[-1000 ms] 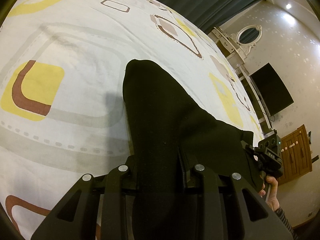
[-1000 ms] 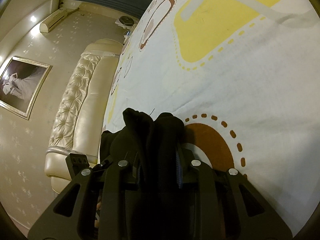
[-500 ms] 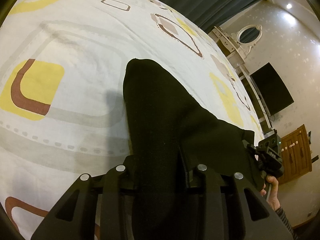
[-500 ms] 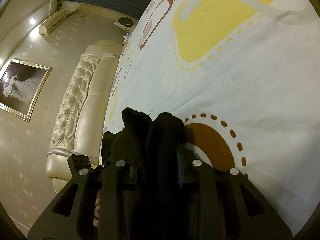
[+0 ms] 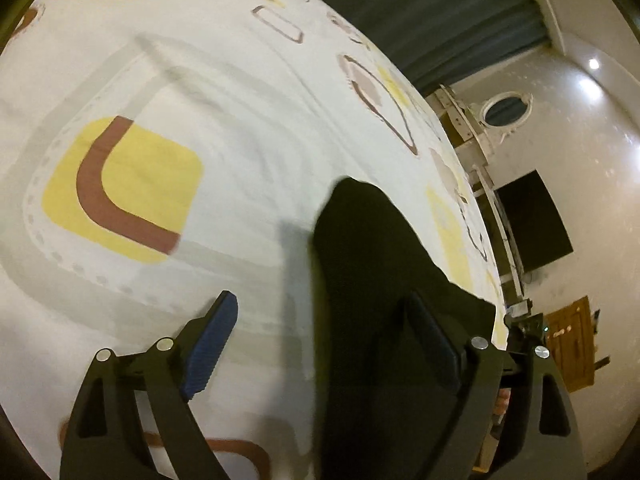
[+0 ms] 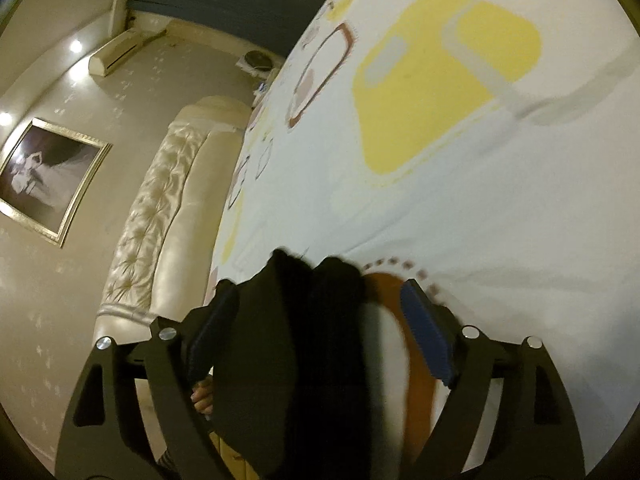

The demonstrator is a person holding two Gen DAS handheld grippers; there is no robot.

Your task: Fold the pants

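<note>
Both grippers spread wide over black pants on the bed.
L gripper is gaping, pants lying between its fingers w/o being pinched, on the patterned bedsheet. R gripper is also standing wide, cloth bunched between its pads, headboard far left.

You work under warm, dim indoor light from ceiling spotlights that flare on the wall. Both views bend strongly at the edges, with dark corners. Motion blur smears the bedspread print, and the black pants show no detail.
</note>
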